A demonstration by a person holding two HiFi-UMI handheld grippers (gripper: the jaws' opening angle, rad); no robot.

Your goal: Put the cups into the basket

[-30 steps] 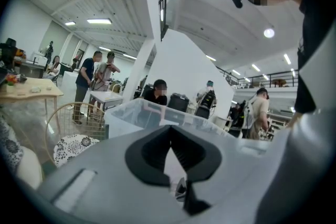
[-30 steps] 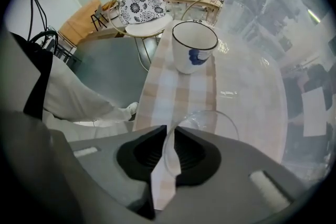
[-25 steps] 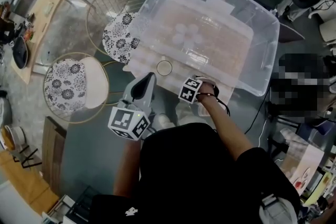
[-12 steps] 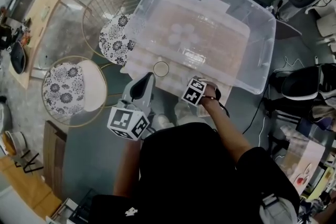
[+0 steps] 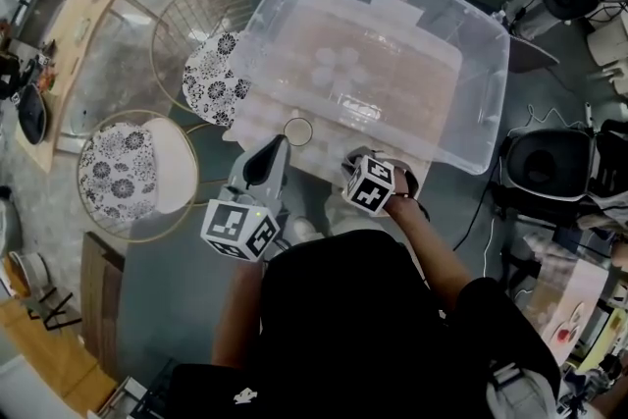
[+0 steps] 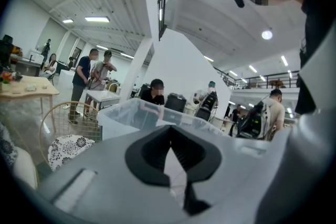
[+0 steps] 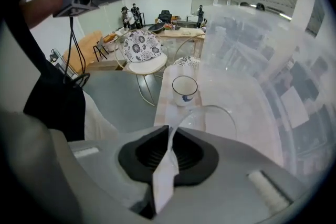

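A big clear plastic bin (image 5: 392, 64) stands on a pale table (image 5: 257, 118). In front of it stands a white cup (image 5: 297, 130), with a blue mark on its side in the right gripper view (image 7: 184, 90). My right gripper (image 7: 169, 128) has just been closing and is shut on the rim of a clear plastic cup (image 7: 231, 113), held above the table beside the bin (image 7: 262, 55). In the head view it (image 5: 355, 158) is at the bin's near wall. My left gripper (image 5: 280, 144) hangs shut and empty left of the white cup, level with the bin's rim (image 6: 170, 131).
Two round wire chairs with flowered cushions (image 5: 211, 74) (image 5: 123, 162) stand left of the table. A wooden table (image 5: 83, 25) is further left. A black chair (image 5: 540, 162) is at the right. People stand beyond the bin (image 6: 152, 93).
My right gripper has risen and tipped further down, lifting the clear cup off the table. The left gripper has stayed put.
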